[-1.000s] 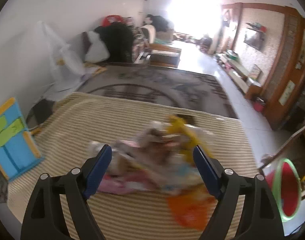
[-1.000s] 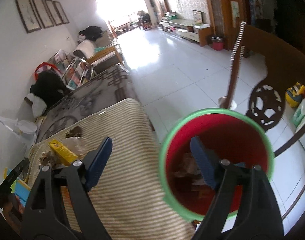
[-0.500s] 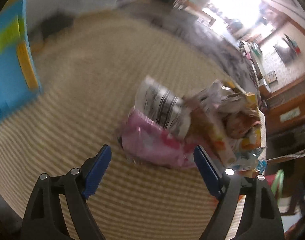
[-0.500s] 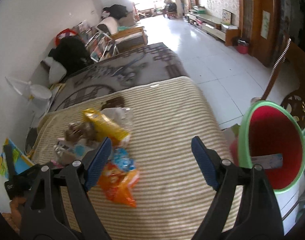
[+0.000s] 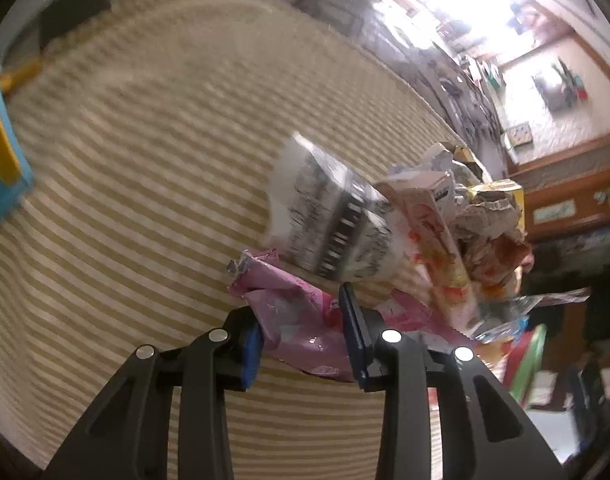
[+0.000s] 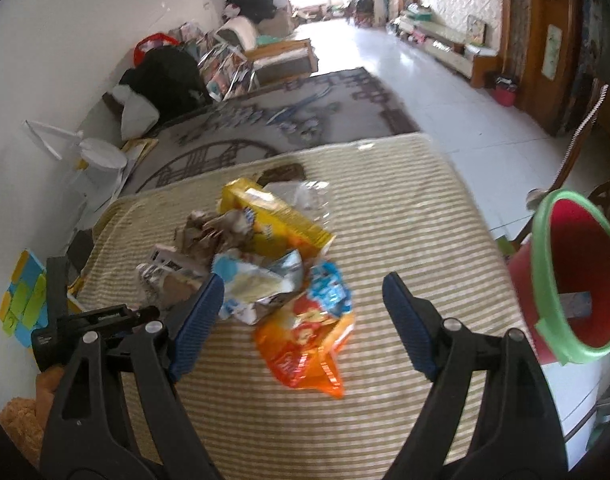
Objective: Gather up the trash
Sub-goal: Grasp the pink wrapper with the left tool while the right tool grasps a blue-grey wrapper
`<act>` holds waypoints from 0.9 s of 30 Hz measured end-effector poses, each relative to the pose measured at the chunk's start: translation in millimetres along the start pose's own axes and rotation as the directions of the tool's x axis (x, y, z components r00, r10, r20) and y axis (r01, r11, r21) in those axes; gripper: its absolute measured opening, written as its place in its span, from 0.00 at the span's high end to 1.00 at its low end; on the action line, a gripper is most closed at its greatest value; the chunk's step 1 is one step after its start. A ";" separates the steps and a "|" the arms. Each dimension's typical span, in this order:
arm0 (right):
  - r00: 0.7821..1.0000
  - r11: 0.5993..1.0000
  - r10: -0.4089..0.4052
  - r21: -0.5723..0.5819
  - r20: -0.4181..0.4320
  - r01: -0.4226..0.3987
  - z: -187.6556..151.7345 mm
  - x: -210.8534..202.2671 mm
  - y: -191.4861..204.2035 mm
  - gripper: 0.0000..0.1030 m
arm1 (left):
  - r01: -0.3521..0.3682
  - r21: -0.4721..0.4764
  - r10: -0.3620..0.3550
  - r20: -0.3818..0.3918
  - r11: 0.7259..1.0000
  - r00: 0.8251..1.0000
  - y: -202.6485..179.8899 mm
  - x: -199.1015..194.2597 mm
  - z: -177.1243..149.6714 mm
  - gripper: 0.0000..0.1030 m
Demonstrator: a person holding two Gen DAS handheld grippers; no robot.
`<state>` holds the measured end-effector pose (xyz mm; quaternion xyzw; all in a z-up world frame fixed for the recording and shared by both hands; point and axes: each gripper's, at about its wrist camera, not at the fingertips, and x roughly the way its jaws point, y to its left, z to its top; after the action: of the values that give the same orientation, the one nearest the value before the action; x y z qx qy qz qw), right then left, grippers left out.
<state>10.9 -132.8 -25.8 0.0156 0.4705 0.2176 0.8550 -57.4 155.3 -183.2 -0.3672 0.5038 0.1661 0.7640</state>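
A heap of trash lies on a striped mat [image 6: 385, 216]. In the left wrist view my left gripper [image 5: 305, 332] is shut on a pink wrapper [image 5: 293, 316] at the near edge of the heap, next to a white printed bag [image 5: 329, 216]. In the right wrist view my right gripper [image 6: 301, 312] is open and empty above an orange snack bag [image 6: 305, 348], a blue and white wrapper [image 6: 257, 284] and a yellow box [image 6: 273, 216]. A red bin with a green rim [image 6: 573, 280] stands at the right of the mat.
A blue and yellow toy board [image 6: 21, 300] lies off the mat's left edge. A dark patterned rug [image 6: 273, 120], bags and a sofa lie beyond the mat. A chair [image 6: 609, 208] stands behind the bin. The bin also shows in the left wrist view [image 5: 525, 360].
My left gripper has dropped onto the heap and closed on the pink wrapper. My right gripper has swung from over the bin back over the mat, still open.
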 end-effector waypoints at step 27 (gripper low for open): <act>0.995 0.986 0.042 -0.156 -0.096 -0.056 2.3 53.8 39.1 0.99 | -0.164 0.357 0.090 0.216 0.920 0.972 -31.8 -54.7 -0.5 0.67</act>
<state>23.7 -76.2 -58.4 -0.0507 0.4901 0.2757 0.8254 -61.9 139.8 -122.0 -0.1639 0.4714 0.1523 0.8531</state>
